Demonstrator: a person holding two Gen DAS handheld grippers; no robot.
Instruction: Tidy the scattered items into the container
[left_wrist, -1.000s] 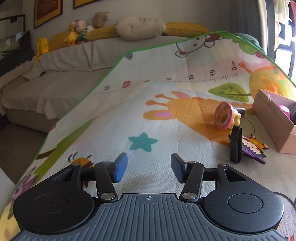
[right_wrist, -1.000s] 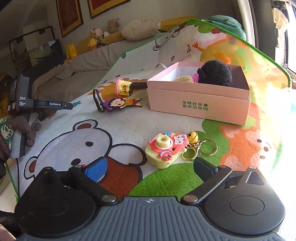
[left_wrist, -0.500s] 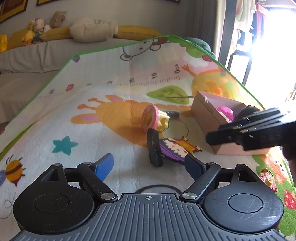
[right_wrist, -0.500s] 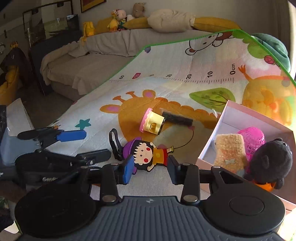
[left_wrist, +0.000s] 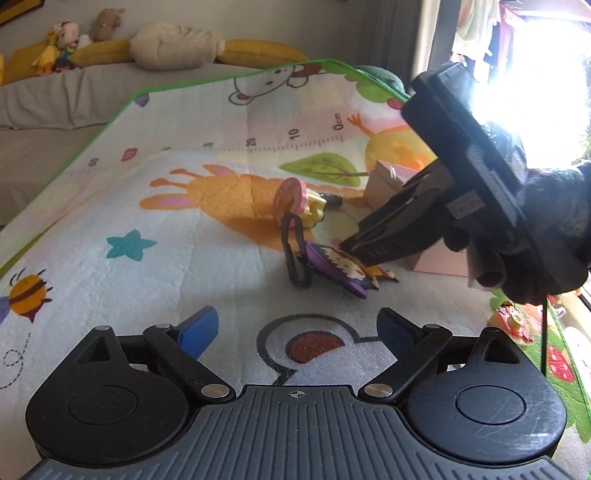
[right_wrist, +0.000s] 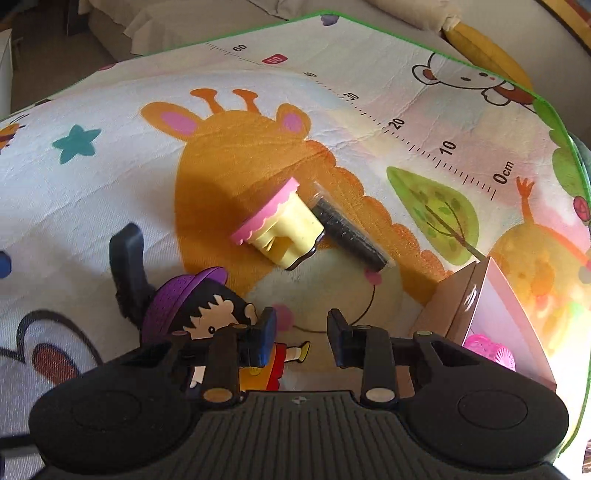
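The left gripper (left_wrist: 297, 328), jaws opening wide and empty, hovers low in frame. The right gripper (right_wrist: 302, 334), narrow, holds nothing above the flat purple-hatted cartoon-girl figure (right_wrist: 207, 317), left of the pink cardboard box (right_wrist: 491, 302).

Left wrist camera looks low across the play mat (left_wrist: 221, 206) toward the window; right wrist camera tilts steeply down, close; both share the cartoon-girl keychain (left_wrist: 340, 267) and pink box (right_wrist: 491, 295).
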